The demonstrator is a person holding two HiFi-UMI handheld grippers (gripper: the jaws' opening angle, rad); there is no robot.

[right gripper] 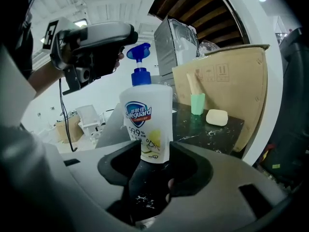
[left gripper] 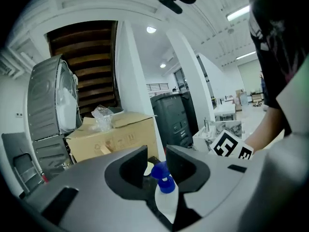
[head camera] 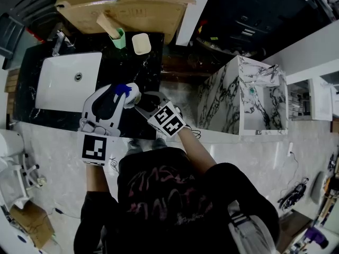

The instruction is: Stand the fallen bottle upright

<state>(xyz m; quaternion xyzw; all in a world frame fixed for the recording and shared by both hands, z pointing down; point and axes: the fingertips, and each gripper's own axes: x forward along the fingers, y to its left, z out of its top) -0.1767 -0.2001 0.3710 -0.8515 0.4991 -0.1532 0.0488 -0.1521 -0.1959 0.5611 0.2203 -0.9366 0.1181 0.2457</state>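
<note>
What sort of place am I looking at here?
Probably a workshop or storeroom with a mock bathroom corner, not a home: a white sink set in a black marble counter, a big cardboard box behind it, and a marble-patterned cabinet standing apart.

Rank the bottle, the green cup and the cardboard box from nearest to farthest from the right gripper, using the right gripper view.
1. bottle: between the jaws of the right gripper.
2. green cup: farther back, to the right.
3. cardboard box: farthest, behind the cup.
</note>
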